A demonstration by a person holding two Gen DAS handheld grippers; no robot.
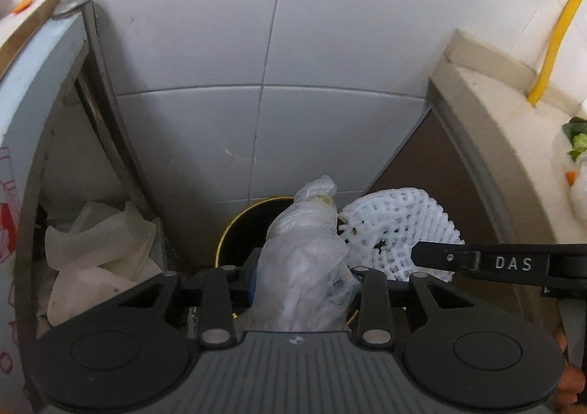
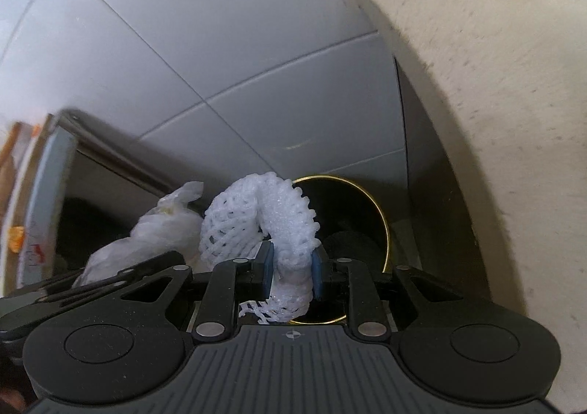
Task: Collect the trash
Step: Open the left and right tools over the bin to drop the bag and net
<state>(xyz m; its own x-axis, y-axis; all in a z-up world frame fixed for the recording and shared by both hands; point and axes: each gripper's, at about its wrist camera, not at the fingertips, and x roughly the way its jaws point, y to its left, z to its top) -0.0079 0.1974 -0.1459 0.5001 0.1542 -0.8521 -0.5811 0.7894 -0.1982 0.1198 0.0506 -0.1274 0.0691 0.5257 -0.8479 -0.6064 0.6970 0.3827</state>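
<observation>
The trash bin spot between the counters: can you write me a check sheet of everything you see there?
Surface: pale stone counter on the right; floor hidden.
Job's things: crumpled plastic bag and white foam net, both over the dark bin with a gold rim.
Clutter: white crumpled paper at lower left; vegetable scraps on the counter.
Grippers: left hand-held gripper shut on the plastic bag; right hand-held gripper shut on the foam net.
Cables: yellow tube by the wall.
Surroundings: white tiled wall.
</observation>
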